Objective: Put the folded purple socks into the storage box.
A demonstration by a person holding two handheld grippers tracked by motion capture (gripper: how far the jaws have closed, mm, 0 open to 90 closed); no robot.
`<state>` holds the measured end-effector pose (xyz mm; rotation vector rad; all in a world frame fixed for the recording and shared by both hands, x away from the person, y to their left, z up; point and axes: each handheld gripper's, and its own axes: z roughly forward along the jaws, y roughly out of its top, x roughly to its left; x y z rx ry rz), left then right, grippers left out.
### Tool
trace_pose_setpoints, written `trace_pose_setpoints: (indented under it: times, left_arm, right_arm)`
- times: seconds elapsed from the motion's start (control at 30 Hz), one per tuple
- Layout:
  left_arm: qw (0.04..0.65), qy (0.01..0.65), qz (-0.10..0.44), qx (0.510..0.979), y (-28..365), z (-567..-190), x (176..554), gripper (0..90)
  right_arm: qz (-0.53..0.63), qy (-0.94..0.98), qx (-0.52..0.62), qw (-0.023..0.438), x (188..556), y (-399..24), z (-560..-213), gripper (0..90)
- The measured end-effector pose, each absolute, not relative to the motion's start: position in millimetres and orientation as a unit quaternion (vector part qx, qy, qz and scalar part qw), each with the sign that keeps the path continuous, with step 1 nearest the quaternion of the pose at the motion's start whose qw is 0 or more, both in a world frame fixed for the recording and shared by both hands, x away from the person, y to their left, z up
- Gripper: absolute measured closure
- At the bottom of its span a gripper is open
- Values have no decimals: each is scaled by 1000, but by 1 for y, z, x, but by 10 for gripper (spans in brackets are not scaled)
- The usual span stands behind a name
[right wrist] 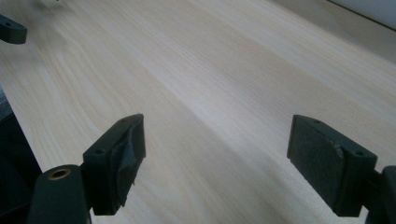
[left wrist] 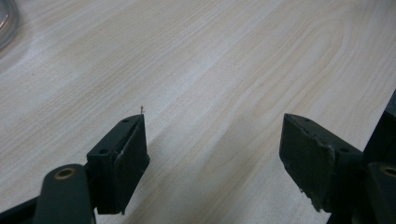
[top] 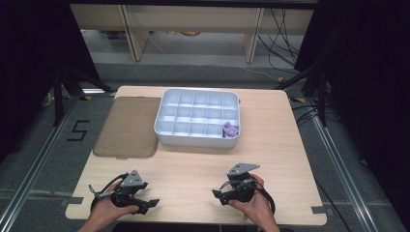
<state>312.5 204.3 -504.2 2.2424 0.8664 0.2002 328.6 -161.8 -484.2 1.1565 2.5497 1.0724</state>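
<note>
Both grippers, left [top: 145, 205] and right [top: 220, 195], gape empty over bare table [top: 193, 169]; high view adds the tray [top: 197, 137].

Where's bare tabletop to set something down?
Bare wood lies between the white compartment tray and both grippers, left gripper, right gripper, and right of the tray to the table edge. The far-left is taken by the flat brown lid.

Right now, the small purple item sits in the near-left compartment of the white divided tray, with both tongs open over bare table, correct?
Not quite: the purple item sits in the near-right compartment of the white divided tray, as the high view shows. Both the left tongs and right tongs are open over bare table.
</note>
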Motion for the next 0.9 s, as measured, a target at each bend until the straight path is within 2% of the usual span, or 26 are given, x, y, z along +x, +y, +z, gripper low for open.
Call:
trace_pose_setpoints:
  times: [0.37, 0.9]
  left_arm:
    - [360, 334, 73, 868, 202, -506, 312, 227]
    - [351, 331, 74, 873, 205, -507, 313, 226]
  right_arm:
    - [364, 848, 378, 73, 313, -164, -492, 172]
    - [356, 849, 384, 71, 315, -166, -499, 174]
